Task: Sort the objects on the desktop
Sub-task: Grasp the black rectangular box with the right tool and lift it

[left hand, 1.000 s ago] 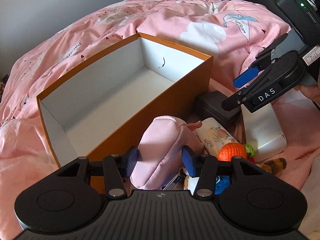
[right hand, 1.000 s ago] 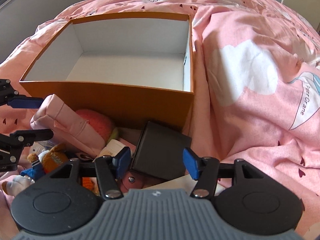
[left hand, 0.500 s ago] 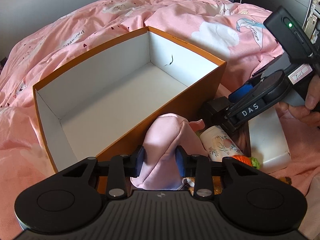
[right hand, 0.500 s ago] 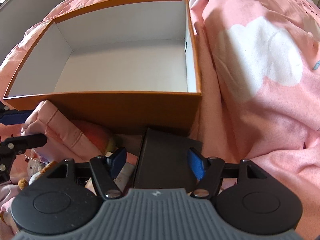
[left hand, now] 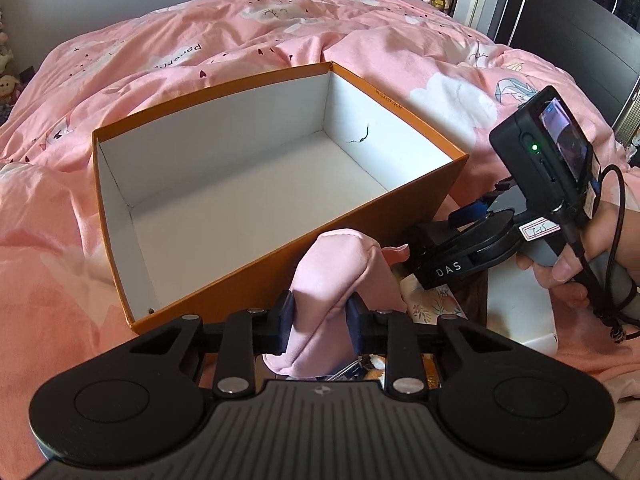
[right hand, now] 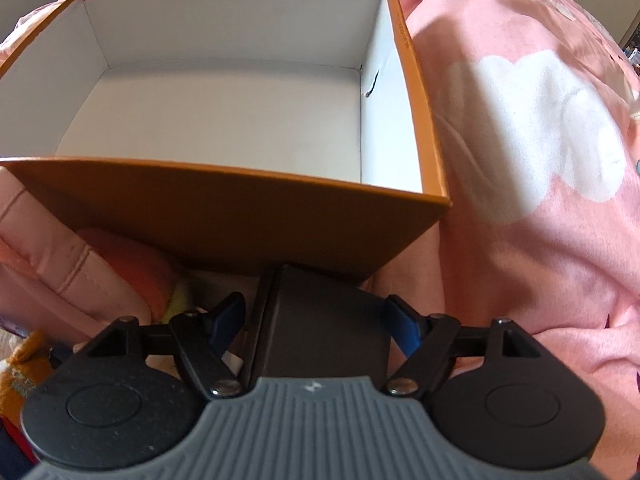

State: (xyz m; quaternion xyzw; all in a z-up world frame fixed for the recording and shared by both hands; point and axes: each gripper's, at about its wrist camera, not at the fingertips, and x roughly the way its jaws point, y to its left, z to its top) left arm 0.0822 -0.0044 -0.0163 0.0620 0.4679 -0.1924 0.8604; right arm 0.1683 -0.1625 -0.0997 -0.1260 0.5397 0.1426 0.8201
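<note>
Beside the box: pink pouch [left hand: 332,280] against the orange box [left hand: 248,280] near wall
Left gripper [left hand: 320,320]: jaws closing, pads pressing the pouch
Right gripper [right hand: 316,320]: jaws opening, straddling the black box [right hand: 320,320], pads clear
Underneath: pink bed cover [left hand: 160,52]

White capitals reading "DAS" are showing on the black arm of the right tongs [left hand: 468,216] in the left wrist view. A small white sticker [left hand: 538,229] beside that arm is carrying a handwritten mark, too small to read surely. On the pink duvet [left hand: 200,52] a printed word is lying upside down, looking like "papercrane". Tiny lettering is running along the rim of the orange box [left hand: 388,101], too small to read.
</note>
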